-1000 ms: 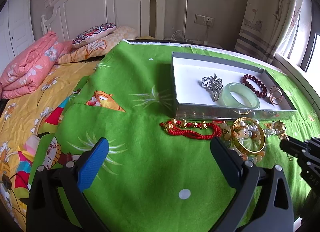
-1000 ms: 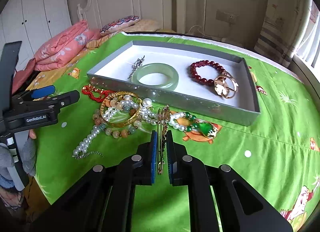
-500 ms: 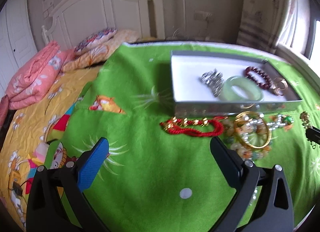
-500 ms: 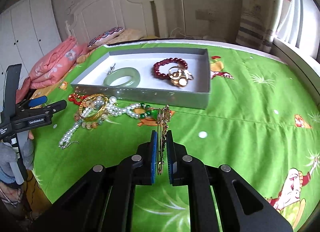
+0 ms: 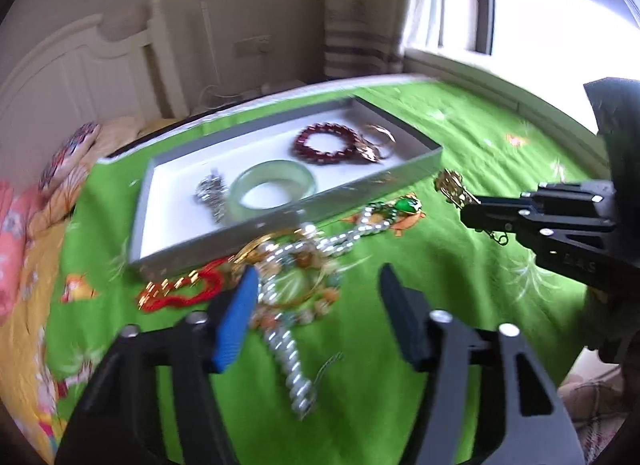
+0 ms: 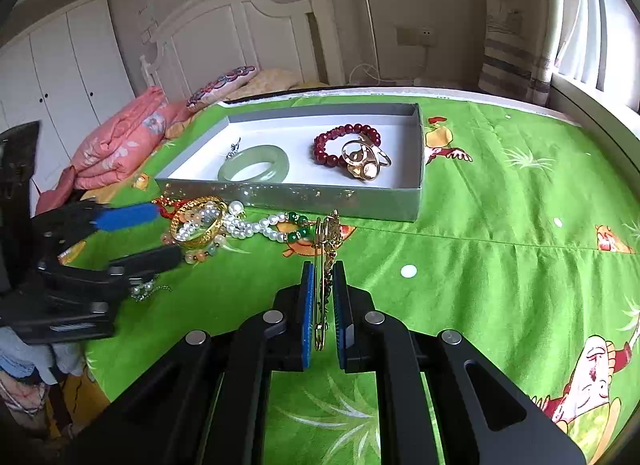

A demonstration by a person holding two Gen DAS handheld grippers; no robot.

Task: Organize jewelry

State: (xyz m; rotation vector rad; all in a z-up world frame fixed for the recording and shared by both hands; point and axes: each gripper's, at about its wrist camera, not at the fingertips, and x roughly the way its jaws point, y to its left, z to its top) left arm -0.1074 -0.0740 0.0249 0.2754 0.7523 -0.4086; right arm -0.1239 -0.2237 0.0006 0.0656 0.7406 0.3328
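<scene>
Bare green sheet right of the tray; tangled beads crowd its front.

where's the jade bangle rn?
In the right wrist view the jade bangle lies flat inside the grey tray, left half, between a silver brooch and the red bead bracelet.

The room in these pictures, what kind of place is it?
Most likely a bedroom: a white headboard, folded pink bedding with a pillow, and white wardrobe doors stand behind the jewelry tray.

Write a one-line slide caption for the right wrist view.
Right hand-held gripper clamps a gold brooch before the gray tray.
</scene>
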